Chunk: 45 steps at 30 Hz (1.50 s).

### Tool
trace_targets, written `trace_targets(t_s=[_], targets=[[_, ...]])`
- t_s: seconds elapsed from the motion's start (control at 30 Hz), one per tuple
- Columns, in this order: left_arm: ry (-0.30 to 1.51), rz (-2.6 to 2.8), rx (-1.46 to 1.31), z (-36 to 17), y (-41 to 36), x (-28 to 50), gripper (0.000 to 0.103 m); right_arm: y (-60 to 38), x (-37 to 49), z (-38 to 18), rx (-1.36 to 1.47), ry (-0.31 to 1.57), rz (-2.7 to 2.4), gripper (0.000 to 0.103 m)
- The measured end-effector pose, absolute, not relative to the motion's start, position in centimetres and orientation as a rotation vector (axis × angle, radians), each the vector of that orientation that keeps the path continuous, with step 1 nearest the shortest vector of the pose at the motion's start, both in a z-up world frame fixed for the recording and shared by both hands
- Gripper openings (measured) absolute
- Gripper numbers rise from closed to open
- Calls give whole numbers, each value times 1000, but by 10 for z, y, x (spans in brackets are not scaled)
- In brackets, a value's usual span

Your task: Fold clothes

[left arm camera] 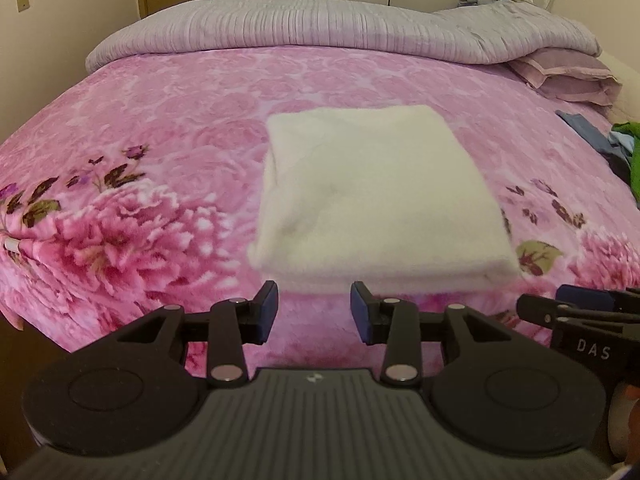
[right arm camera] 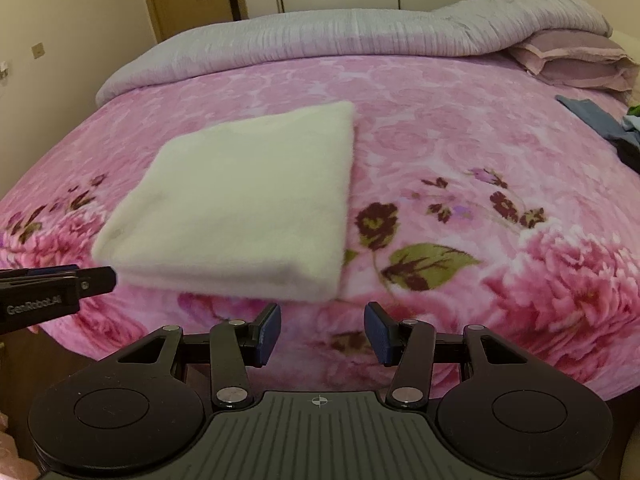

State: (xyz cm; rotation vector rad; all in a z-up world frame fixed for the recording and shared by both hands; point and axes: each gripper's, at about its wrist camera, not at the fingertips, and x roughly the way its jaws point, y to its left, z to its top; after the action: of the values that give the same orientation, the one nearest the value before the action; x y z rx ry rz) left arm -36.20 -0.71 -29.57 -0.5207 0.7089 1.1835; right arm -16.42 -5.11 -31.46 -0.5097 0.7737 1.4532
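We see one bed (left arm camera: 168, 128), covered by a pink floral blanket (right arm camera: 460, 128). Across its far end lies one ribbed grey quilt (left arm camera: 320, 24), bunched up, and at the far right one mauve pillow (right arm camera: 576, 64) pokes out from under it.

On the blanket, near the front edge, lies one white cloth (left arm camera: 372, 188). It already sits as a neat rectangle, several layers thick at the near edge, with square corners and a flat top. So this piece lies folded, as the task wants; whether it gets a further fold we cannot judge.

At the far right edge of the bed lies a loose heap of clothes (left arm camera: 616, 148): we count at least a blue piece and a green piece, with something dark under them, and the heap runs out of view, so the full number is unknown. These lie crumpled and unfolded. We judge the job partly along: one piece folded, the heap at the right left to fold.

There are two grippers. The left gripper (left arm camera: 314, 310) hovers just short of the cloth's near edge, its jaws parted to a middling gap with nothing between them. The right gripper (right arm camera: 322, 334) hangs near the cloth's near right corner, its jaws likewise spread and empty. Neither touches the cloth.
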Motion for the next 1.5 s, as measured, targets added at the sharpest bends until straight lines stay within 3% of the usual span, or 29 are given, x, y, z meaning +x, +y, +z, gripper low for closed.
trace_targets(t_s=[0.5,1.2,1.3,1.33,1.37,1.4,1.47,1.5], targets=[[745,1157,-496,-300,-31,-354,37,-71,-166,-317,-515,805,1446,50],[727,1092,-599,-305,1,-372,38,-52,-132,-331,-475,865,1364,50],[599,1053,-668,-285,18,-401,46,-51,-101,-314,-347,849,1356,50],[543,1036,-702,-280,27,-412,55,-50,-89,-310,-277,862,1367,50],[489,1025,-743,-279,37,-423,62,-47,-78,-308,-205,890,1378,51],[443,1018,-783,-279,47,-432,62,-43,-68,-308,-134,933,1390,53],[375,1006,-883,-286,71,-447,62,-31,-46,-318,9,1080,1412,76],[352,994,-936,-292,83,-452,62,-25,-39,-324,60,1145,1420,79]])
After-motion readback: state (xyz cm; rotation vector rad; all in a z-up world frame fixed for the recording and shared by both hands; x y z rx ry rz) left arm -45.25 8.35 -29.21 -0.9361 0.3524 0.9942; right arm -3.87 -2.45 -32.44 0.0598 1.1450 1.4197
